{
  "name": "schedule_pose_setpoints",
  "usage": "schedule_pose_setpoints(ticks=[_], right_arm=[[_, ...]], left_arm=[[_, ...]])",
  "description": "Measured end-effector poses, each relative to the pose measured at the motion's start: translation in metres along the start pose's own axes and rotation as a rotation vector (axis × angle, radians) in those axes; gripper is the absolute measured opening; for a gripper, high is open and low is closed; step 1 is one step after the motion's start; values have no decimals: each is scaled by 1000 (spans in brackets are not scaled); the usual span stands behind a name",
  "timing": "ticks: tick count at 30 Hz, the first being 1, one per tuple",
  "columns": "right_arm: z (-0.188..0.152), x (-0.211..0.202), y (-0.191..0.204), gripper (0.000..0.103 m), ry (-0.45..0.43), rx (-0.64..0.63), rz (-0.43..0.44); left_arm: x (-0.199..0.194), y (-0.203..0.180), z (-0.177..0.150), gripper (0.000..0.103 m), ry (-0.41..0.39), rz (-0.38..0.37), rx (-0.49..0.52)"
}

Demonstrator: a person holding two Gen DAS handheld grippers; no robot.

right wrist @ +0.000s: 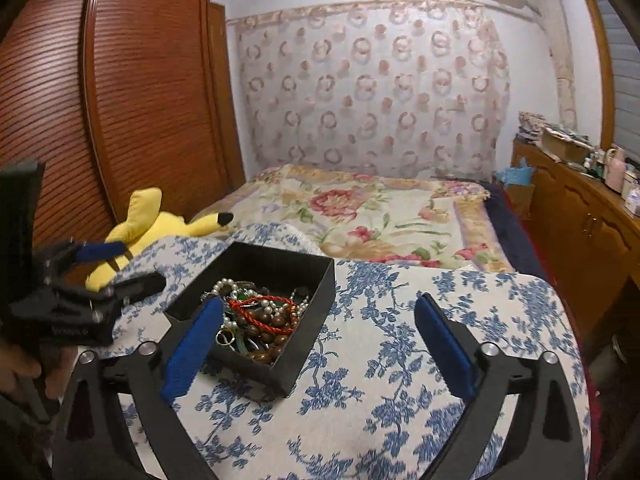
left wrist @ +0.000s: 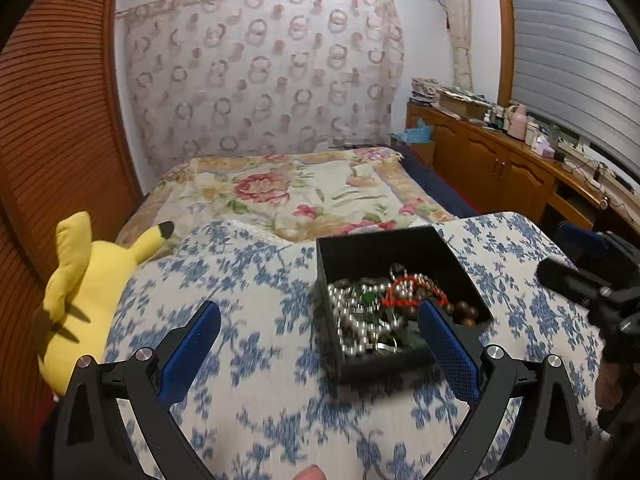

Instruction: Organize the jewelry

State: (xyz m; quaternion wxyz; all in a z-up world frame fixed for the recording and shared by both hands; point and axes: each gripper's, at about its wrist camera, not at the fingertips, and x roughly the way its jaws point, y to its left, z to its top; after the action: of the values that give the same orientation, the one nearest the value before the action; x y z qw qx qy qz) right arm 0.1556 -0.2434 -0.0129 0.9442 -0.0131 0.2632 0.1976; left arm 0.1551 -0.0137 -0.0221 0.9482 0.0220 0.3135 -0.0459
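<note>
Left wrist view: left gripper (left wrist: 320, 344), blue-padded fingers spread wide, nothing between pads. Open black square box (left wrist: 400, 248) heaped with pearl strands, red cord bracelet and brown wooden beads (left wrist: 384, 312) sits on blue-floral white cloth (left wrist: 260, 280), right finger overlapping its near corner. Yellow plush toy (left wrist: 92, 280) at left.

Right wrist view: right gripper (right wrist: 318, 348) fingers wide apart, empty; box (right wrist: 280, 264) behind left finger.

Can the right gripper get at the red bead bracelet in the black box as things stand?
Probably yes. The right gripper is open and empty, the black box has no lid, and the red bead bracelet lies on top of the pile. The left gripper sits off to the side.
</note>
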Motion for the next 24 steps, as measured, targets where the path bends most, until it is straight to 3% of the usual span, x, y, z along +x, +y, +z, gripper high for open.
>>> schedule_pose_setpoints(ticks=[11,24], right_arm=[[-21,-74,10,100,-77,62,-76],[-33,-102,17,100,-103,60,-98]], left_arm=[[-62,-2,-32,95,-40,38,-36],[-101,-2,-46,95,-90,45,-36]])
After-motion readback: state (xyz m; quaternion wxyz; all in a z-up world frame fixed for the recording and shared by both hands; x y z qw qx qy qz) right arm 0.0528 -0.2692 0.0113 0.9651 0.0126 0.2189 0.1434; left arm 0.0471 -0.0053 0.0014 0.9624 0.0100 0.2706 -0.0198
